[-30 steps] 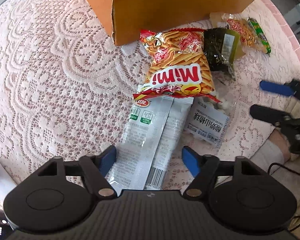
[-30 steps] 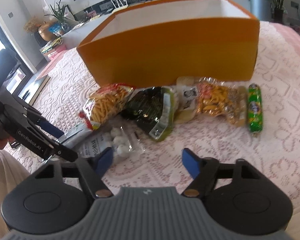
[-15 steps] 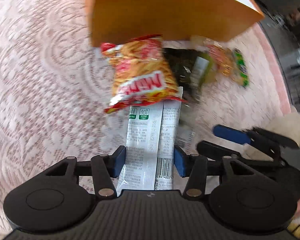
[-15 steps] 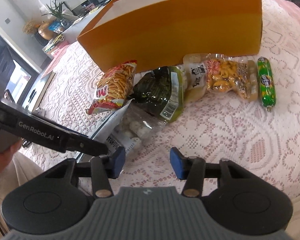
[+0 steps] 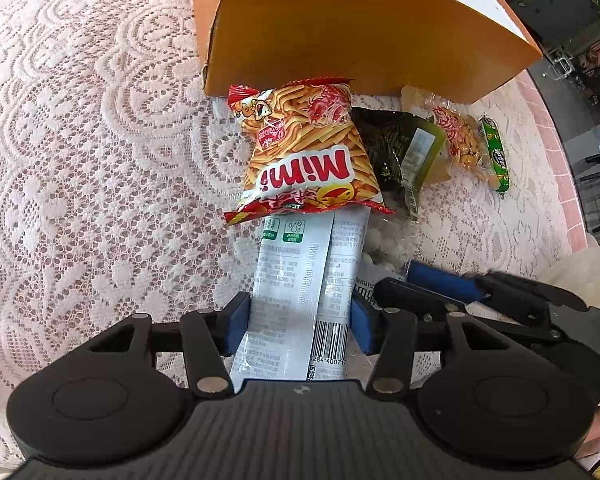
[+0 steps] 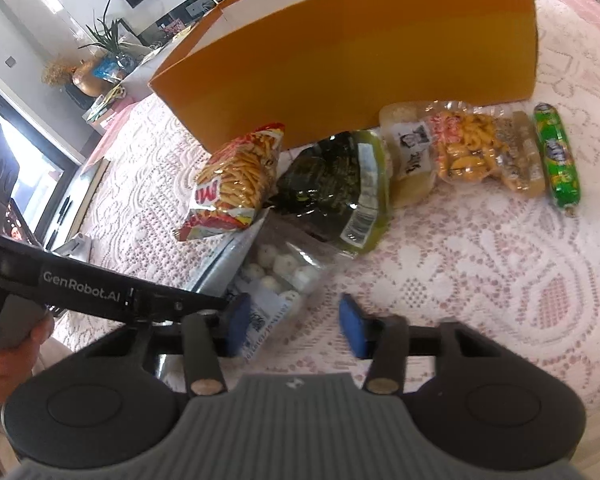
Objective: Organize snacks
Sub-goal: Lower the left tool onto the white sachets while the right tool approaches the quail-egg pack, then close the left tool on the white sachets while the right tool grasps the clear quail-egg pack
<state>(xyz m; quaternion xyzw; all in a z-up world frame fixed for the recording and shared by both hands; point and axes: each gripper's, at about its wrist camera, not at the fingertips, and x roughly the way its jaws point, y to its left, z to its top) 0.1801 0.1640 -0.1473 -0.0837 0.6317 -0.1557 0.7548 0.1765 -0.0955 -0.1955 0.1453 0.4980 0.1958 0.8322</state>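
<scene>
Left gripper (image 5: 298, 320) jaws pinch white packet (image 5: 304, 276) by near end, far end tucked under Mimi bag (image 5: 304, 160) at 12 o'clock. Right gripper (image 6: 290, 326) half open, empty, probably waiting. Orange box (image 5: 360, 32) behind.

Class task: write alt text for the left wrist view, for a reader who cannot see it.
The left claw is shut on a long white snack packet lying on a lace tablecloth. The packet's far end is tucked under a red Mimi chip bag, in front of an orange box. The right claw reaches in from the right.
</scene>
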